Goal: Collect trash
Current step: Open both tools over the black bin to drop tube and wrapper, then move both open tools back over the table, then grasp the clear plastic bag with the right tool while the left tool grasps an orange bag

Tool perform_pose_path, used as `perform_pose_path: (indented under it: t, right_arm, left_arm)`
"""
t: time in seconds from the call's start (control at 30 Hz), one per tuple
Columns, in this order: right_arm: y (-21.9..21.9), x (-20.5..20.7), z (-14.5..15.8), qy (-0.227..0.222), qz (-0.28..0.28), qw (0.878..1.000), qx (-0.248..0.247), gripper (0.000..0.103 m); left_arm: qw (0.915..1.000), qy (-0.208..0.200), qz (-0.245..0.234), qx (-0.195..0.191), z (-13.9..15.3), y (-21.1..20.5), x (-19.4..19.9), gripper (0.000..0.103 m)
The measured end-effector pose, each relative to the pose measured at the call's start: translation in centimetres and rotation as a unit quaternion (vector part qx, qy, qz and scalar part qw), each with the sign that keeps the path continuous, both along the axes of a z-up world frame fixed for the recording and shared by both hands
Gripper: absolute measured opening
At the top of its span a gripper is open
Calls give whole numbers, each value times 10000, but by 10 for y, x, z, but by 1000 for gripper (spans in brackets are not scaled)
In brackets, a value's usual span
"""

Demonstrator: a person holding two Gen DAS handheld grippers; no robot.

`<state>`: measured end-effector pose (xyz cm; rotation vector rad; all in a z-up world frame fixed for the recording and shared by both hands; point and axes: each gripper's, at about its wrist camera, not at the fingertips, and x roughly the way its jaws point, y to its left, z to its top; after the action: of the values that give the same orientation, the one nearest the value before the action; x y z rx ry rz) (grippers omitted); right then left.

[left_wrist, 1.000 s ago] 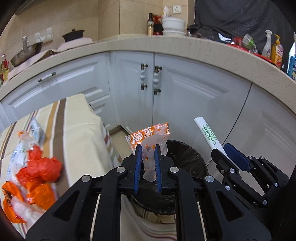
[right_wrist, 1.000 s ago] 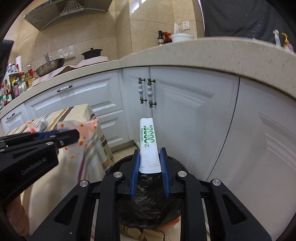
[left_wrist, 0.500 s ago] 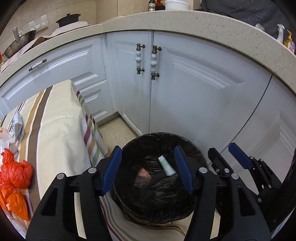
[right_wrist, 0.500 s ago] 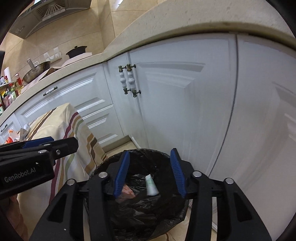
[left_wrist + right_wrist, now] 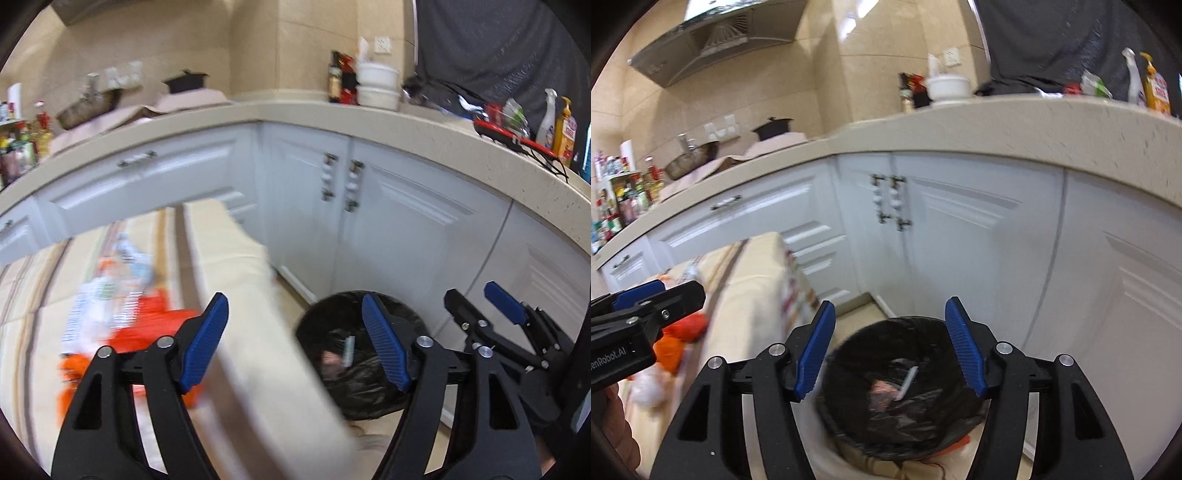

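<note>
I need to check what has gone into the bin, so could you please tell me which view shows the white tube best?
The right wrist view: the white tube lies unobstructed in the black bin. The left wrist view shows it smaller, beside the left gripper pad.

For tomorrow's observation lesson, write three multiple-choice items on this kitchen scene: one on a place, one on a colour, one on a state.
1. Where is the white tube?
A. on the counter
B. in the bin
C. on the table

2. What colour is the bin liner?
A. black
B. white
C. green

3. How is the left claw?
A. shut on a wrapper
B. shut, empty
C. open, empty

Key: 1 B, it lies inside the bin; 2 A, the plastic is glossy black; 3 C, its blue pads stand wide apart.
</note>
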<state>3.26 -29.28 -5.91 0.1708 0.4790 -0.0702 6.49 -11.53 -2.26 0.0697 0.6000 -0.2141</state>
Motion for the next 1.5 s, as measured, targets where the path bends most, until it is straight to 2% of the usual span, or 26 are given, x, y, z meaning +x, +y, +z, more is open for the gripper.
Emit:
perform_pose_path:
  t: [0.23, 0.43, 0.73, 1.1, 1.17, 1.2, 1.27, 1.5]
  right_arm:
    - [65, -13, 13, -104, 705, 9974, 60, 63]
    - [123, -22, 15, -104, 1328, 9911, -49, 64]
    - [183, -33, 4, 26, 2031, 9789, -228, 67]
    - [215, -20, -25, 542, 2200, 9727, -508, 68]
    - [216, -18, -29, 651, 2249, 9710, -483, 56]
    - [216, -17, -31, 702, 2272, 9704, -428, 56]
    - [215, -18, -32, 675, 2265, 9709, -394, 53]
    - [208, -30, -26, 467, 2222, 9729, -445, 52]
  left_arm:
    - [9980, -50, 634, -25, 11, 83, -32, 74]
    - [9916, -24, 1297, -14, 7, 151, -55, 75]
    - [9823, 77, 1871, -38, -8, 214, -80, 75]
    - [9801, 180, 1973, -104, -21, 233, -92, 75]
    - [9809, 198, 1931, -115, -22, 231, -92, 75]
    - [9812, 205, 1913, -119, -23, 230, -91, 75]
    - [9822, 225, 1859, -121, -24, 226, -90, 75]
    - [9861, 245, 1636, -138, -25, 210, -87, 75]
